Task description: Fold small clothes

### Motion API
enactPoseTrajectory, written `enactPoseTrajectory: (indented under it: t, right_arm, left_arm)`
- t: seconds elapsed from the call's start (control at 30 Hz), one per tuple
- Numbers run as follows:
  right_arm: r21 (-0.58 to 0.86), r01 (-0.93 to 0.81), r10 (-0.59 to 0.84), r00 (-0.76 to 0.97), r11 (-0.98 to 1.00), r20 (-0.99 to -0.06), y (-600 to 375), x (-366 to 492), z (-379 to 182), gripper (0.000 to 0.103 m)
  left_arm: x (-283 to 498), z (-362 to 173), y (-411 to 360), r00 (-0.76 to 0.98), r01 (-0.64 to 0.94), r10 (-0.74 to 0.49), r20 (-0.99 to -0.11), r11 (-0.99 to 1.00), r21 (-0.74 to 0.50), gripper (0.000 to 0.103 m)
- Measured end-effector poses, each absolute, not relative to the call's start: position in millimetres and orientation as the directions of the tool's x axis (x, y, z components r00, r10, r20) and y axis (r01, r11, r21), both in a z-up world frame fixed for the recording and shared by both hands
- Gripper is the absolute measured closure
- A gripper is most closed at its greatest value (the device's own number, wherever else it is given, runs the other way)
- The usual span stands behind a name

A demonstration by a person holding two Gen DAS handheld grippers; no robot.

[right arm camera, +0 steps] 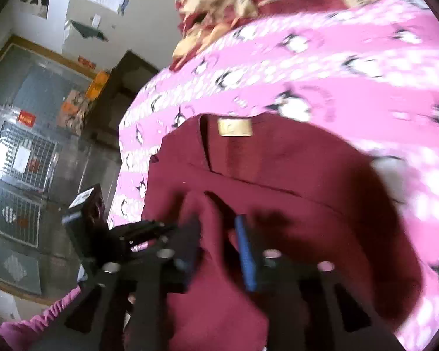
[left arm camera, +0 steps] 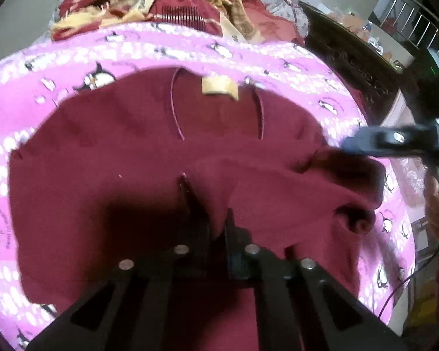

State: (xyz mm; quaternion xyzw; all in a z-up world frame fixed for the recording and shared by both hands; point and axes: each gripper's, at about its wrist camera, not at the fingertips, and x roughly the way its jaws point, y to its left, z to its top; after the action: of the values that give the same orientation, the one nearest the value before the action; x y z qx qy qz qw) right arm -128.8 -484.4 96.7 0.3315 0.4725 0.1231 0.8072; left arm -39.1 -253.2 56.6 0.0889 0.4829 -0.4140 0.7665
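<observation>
While the maroon top (left arm camera: 108, 152) lies on the pink penguin sheet (left arm camera: 278, 55), the left gripper (left arm camera: 206, 201) pinches a fabric ridge, one sleeve drawn inward. In the right wrist view, the right gripper (right arm camera: 219, 225) seemingly clamps cloth through blur; most folding remains.
</observation>
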Motion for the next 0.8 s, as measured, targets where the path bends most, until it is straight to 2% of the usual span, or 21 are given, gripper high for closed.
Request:
enactPoseTrajectory:
  t: [0.07, 0.13, 0.27, 0.43, 0.53, 0.63, 0.8]
  right_arm:
    - [0.650, 0.124, 0.486, 0.563, 0.750, -0.668, -499.3, -156.8, 108.1, 0.064]
    - [0.635, 0.144, 0.446, 0.596, 0.759, -0.668, -511.6, -184.3, 115.6, 0.058]
    - [0.599, 0.190, 0.375, 0.623, 0.778, -0.686, -519.1, -233.7, 120.4, 0.056]
    - [0.455, 0.177, 0.260, 0.620, 0.873, -0.740, -494.4, -257.2, 117.8, 0.044]
    - [0.429, 0.169, 0.234, 0.637, 0.887, -0.735, -482.9, -256.5, 110.6, 0.043]
    - [0.449, 0.171, 0.248, 0.639, 0.877, -0.728, -474.0, -246.2, 103.1, 0.043]
    - [0.377, 0.216, 0.171, 0.621, 0.901, -0.765, -464.3, -225.7, 93.4, 0.043]
  left_arm:
    - [-41.3, 74.4, -247.3, 0.214, 0.721, -0.563, -0.798, 0.642, -0.260, 0.097]
    - [-42.5, 98.1, -242.2, 0.239, 0.725, -0.578, -0.780, 0.641, -0.253, 0.097]
    - [-47.4, 158.3, -236.5, 0.299, 0.749, -0.611, -0.733, 0.626, -0.216, 0.097]
    - [-59.0, 224.7, -239.3, 0.395, 0.766, -0.611, -0.686, 0.631, -0.121, 0.097]
    - [-62.8, 253.2, -238.6, 0.416, 0.763, -0.615, -0.670, 0.637, -0.111, 0.097]
    - [-66.3, 269.8, -235.2, 0.446, 0.750, -0.596, -0.668, 0.656, -0.084, 0.097]
    - [-67.3, 270.4, -225.4, 0.454, 0.732, -0.574, -0.681, 0.676, -0.082, 0.097]
